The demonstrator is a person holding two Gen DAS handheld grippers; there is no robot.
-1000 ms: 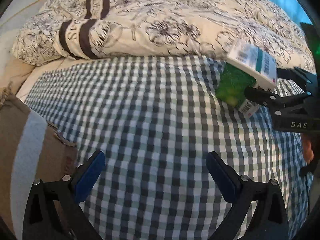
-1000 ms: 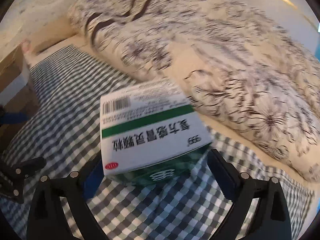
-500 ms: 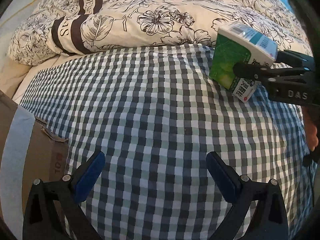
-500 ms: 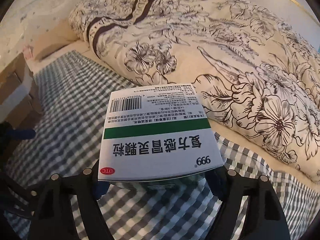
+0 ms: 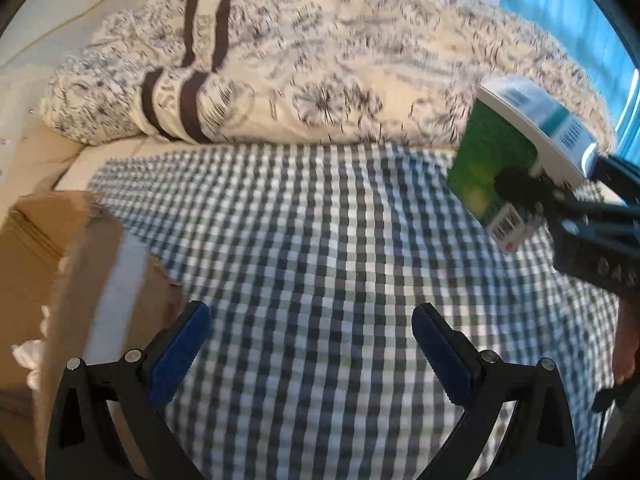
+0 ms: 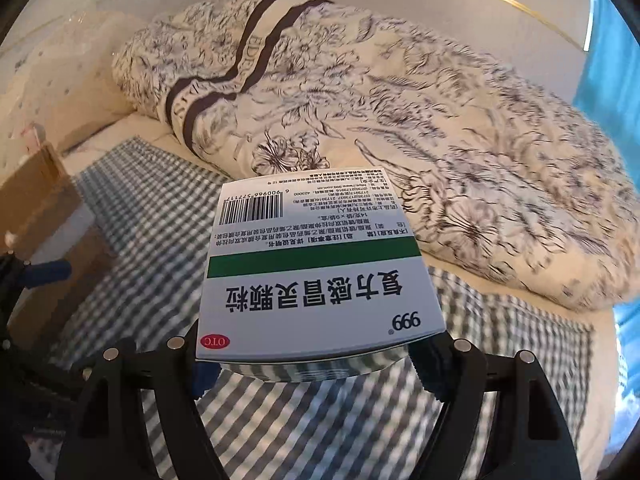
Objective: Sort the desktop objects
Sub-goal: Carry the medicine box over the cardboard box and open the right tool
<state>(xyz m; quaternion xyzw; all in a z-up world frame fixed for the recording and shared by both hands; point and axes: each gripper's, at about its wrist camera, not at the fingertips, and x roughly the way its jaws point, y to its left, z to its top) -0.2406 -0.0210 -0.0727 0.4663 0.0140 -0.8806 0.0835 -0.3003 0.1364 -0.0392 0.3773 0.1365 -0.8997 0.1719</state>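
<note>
My right gripper (image 6: 308, 364) is clamped on the box (image 6: 316, 272), pads pinching only its near end, so most of it juts forward over the checked cloth (image 6: 132, 216), clear of the surface; my left gripper (image 5: 308, 344) hangs wide apart with nothing between its fingers (image 5: 180, 344), low over the same cloth. The risk I judge is leverage: held by one end, the light box could pivot or slide out if I swing it fast, and the blur in the left view suggests I am moving; a drop would land it softly but off target. The carton (image 5: 60, 264) sits at my left, its flap torn; I cannot see inside. The cloth lies over a bed, a flowered quilt (image 6: 400, 112) heaped behind, a blue curtain (image 5: 560, 8) beyond.
</note>
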